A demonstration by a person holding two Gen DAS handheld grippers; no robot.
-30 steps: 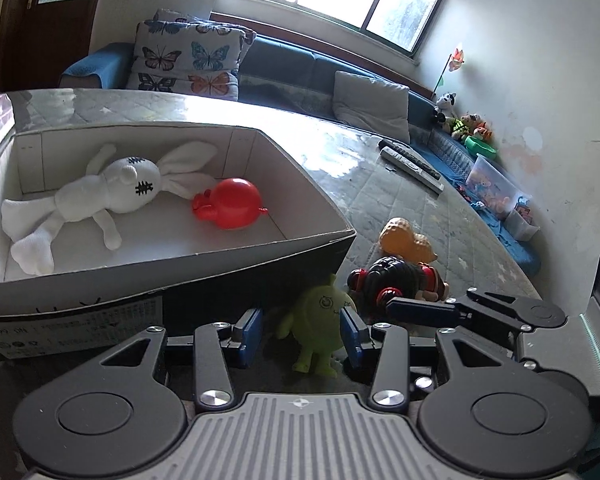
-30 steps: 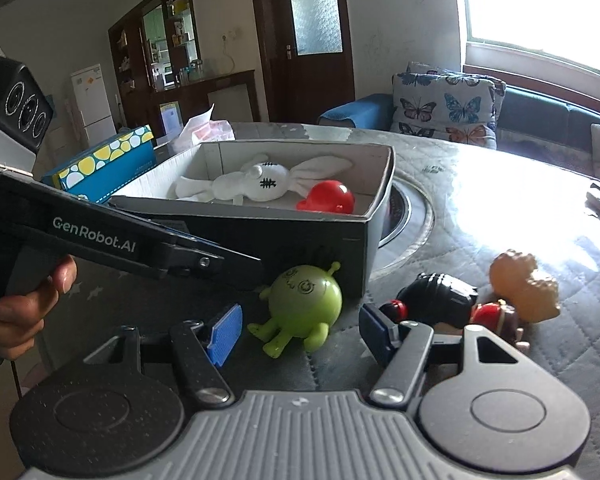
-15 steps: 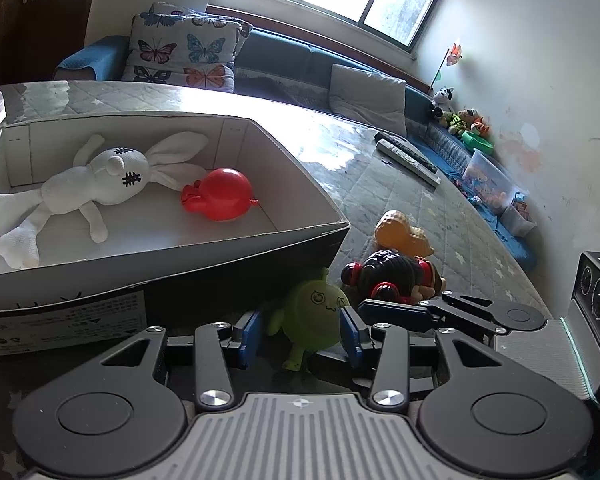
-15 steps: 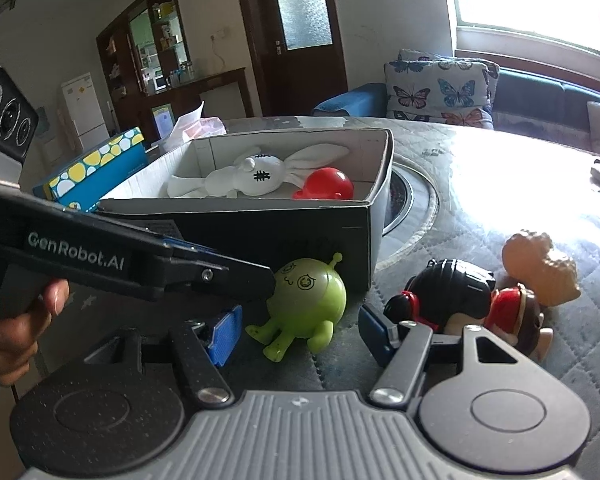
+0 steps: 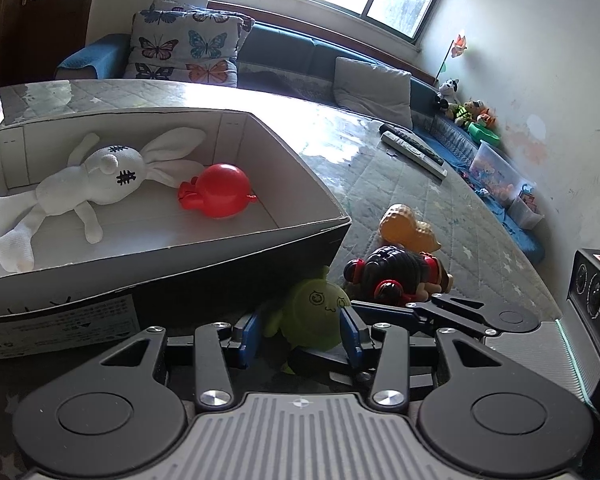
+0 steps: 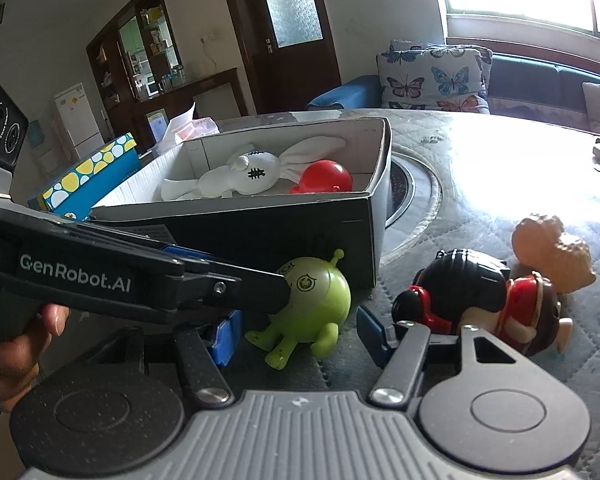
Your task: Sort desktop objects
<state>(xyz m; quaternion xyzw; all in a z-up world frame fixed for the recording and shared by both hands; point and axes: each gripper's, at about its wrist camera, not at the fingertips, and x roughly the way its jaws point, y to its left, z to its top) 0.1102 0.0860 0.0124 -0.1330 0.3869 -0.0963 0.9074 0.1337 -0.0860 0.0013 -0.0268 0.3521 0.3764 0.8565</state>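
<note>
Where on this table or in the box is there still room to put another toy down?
Inside the cardboard box, floor is bare in front of the white plush rabbit and red round toy. The quilted tabletop before the remote controls is open. The box's near corner is crowded.

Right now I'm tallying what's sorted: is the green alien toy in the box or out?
Out. The green alien toy stands on the table, outside the box, between the left claw's pads.
</note>
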